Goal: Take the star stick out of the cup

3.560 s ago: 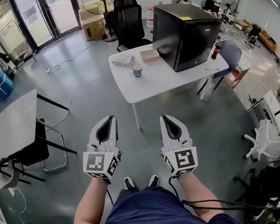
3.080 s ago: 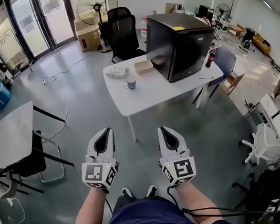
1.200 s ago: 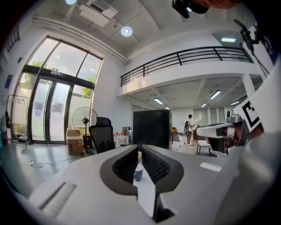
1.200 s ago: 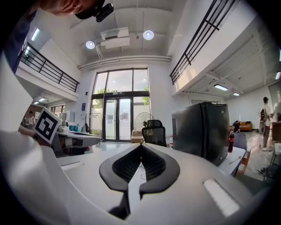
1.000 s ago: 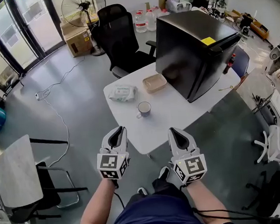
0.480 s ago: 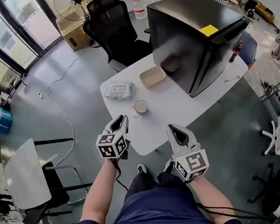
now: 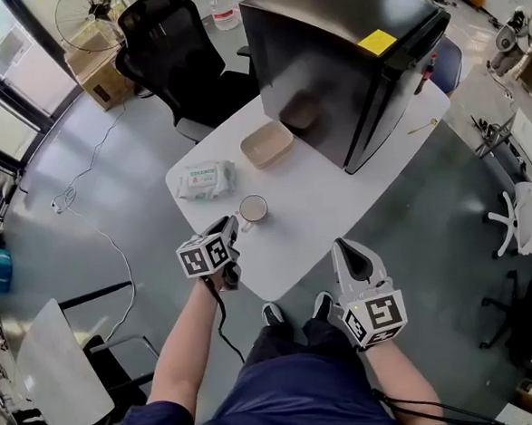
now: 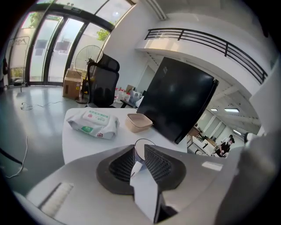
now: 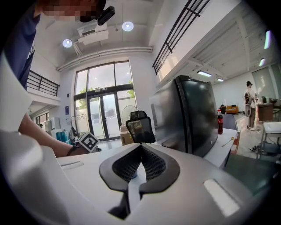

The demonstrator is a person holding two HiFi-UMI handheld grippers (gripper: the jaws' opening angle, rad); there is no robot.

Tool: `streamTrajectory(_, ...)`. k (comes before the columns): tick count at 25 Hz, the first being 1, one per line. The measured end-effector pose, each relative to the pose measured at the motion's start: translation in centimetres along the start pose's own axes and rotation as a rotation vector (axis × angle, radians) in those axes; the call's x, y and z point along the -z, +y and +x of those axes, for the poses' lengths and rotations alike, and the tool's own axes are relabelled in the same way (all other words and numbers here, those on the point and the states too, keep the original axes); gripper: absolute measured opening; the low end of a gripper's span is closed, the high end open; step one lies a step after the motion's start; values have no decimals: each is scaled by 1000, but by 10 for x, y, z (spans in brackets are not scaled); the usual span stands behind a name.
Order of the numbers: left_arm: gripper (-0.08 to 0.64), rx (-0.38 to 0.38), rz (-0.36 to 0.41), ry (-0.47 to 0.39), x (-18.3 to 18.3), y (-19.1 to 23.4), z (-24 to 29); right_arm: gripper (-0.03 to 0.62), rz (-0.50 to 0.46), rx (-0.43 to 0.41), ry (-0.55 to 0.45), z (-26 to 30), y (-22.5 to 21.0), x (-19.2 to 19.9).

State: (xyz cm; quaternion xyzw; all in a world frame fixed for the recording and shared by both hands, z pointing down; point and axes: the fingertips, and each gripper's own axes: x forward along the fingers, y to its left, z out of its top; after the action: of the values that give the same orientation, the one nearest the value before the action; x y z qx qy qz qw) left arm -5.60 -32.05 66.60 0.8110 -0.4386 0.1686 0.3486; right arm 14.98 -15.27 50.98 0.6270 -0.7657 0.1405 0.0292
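Note:
A white cup (image 7: pixel 252 208) stands near the front of the white table (image 7: pixel 329 203); I see no stick standing out of it. A thin yellowish stick (image 7: pixel 421 126) lies at the table's far right end. My left gripper (image 7: pixel 226 226) is at the table's front edge, just short of the cup and to its left, jaws a narrow gap apart with nothing in them. In the left gripper view the cup (image 8: pixel 144 143) shows through that gap of the left gripper (image 8: pixel 139 151). My right gripper (image 7: pixel 345 245) hangs off the table over the floor, shut and empty (image 9: pixel 140 146).
A pack of wipes (image 7: pixel 204 178) and a tan container (image 7: pixel 267 144) lie behind the cup. A black fridge (image 7: pixel 346 56) fills the table's back right, with a cola bottle (image 7: pixel 426 66) beside it. A black office chair (image 7: pixel 177 41) stands behind the table.
The view has closed in on the table. My left gripper has moved forward to the table's edge by the cup and its jaws have parted slightly. The right gripper stayed back.

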Motion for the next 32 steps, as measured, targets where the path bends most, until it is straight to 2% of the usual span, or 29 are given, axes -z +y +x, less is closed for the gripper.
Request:
streamTrajectory(5,46,43,-128,38,7,4,25,7,23,63,-2,-4,-9,7)
streamTrajectory(9,46,61,-190,51,9,5,37,8,19,73,-5,-7,-8,5)
streamTrajectory(15,43,36,-170,66,12,5,45,8,25,98,3,-12,-17,9)
streamTrajectory(17,11,32,-176,67,12,5,45,6,29,100,2,-11,-19,10)
streamTrajectory(32,9,62,-195,-4,0,-1,12,8,2,20,11,11,4,5)
